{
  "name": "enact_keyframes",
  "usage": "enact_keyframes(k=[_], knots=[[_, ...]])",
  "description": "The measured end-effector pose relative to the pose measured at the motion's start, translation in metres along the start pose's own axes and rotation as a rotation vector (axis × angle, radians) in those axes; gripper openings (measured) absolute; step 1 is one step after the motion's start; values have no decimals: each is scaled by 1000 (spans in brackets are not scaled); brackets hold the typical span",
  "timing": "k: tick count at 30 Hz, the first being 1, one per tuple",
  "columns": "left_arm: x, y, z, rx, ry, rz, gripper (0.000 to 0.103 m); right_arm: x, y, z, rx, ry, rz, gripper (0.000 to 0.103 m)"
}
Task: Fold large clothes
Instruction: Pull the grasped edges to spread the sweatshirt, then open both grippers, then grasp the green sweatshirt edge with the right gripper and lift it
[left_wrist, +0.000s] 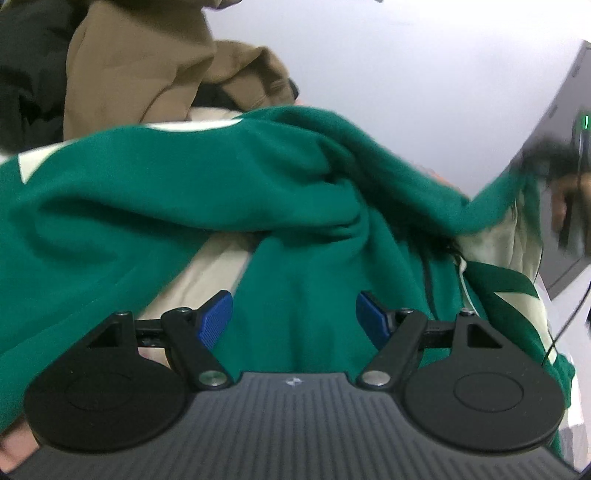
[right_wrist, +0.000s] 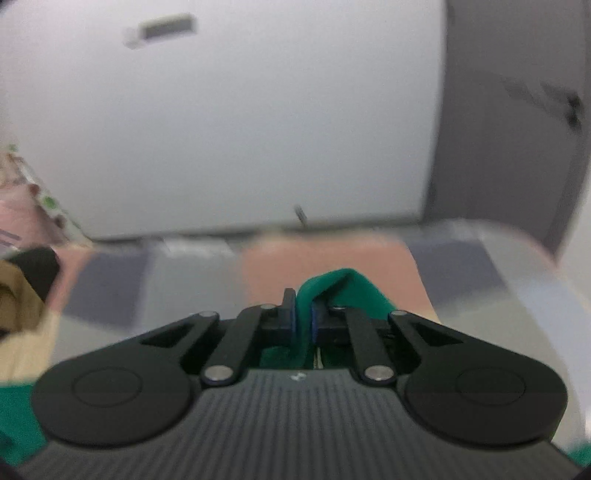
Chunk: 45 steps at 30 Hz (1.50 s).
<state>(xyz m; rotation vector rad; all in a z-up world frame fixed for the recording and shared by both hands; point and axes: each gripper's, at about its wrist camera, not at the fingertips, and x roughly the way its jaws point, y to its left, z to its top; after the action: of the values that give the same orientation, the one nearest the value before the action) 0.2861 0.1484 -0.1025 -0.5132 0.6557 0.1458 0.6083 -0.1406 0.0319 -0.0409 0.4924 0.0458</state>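
Green fabric of a large garment (left_wrist: 155, 206), trimmed with cream panels and white stripes, is spread in rumpled folds directly ahead of and beneath the left gripper (left_wrist: 294, 319), filling most of the left wrist view. The jaws of that gripper are held wide apart, with the blue pads (left_wrist: 216, 321) clear of the cloth on either side; a ridge of green cloth is seen in the gap between them, but nothing is pinched. Cream lining is exposed just ahead of the left-hand jaw, and a dark zip line runs just ahead of the right-hand jaw. Beyond the jaws, a tan garment (left_wrist: 147, 74) is heaped against a pale wall, with dark clothing (left_wrist: 29, 70) beside it. Far off to the right of the jaws, an edge of the green cloth is drawn taut toward a blurred dark shape (left_wrist: 554, 162). In the right wrist view, the right gripper (right_wrist: 303, 319) is seen clamped narrowly on a fold of the same green garment (right_wrist: 340, 288), which is bunched up between and just past the pads. Ahead of those jaws a blurred surface of pink and grey patches (right_wrist: 317, 258) is seen, backed by a white wall (right_wrist: 236, 122).
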Motion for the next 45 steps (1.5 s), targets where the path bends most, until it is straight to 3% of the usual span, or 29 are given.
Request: enact_keyframes(k=[6,11,13,17,19,20,21,22,26,31,40,43,45], knots=[[23,12,8,-25,-26,-9,78,14,98,72,-159,-215,91,9],[36,17,6,-33,-33,-19,78,41,170,88,-237,-308,171,9],[42,18,6,-33,-29,-27,78,59,191,84,-270,-301,173,9],[46,16,4,-4,-39,-20,78,98,205,71,-279,-204,199,11],[47,16,4,-8,-37,-19,78,102,202,60,-263,-176,212,20],[48,16,5,-12,-35,-21,78,99,198,54,-255,-169,221,37],[46,16,4,-15,-35,-24,78,96,191,48,-242,-148,238,53],[45,17,5,-19,-35,-27,78,92,182,39,-227,-123,260,56],[39,19,5,-30,-25,-37,78,63,144,4,-171,-49,283,57],[16,12,-1,2,-41,-50,78,4,66,-60,-91,58,226,57],[-31,-10,-27,45,-38,-77,78,-128,-100,-153,170,104,77,57],[-44,-19,-37,82,-42,-52,78,-166,-153,-176,274,102,22,67],[-51,-24,-42,114,-45,-20,78,-185,-183,-189,331,83,-15,81]])
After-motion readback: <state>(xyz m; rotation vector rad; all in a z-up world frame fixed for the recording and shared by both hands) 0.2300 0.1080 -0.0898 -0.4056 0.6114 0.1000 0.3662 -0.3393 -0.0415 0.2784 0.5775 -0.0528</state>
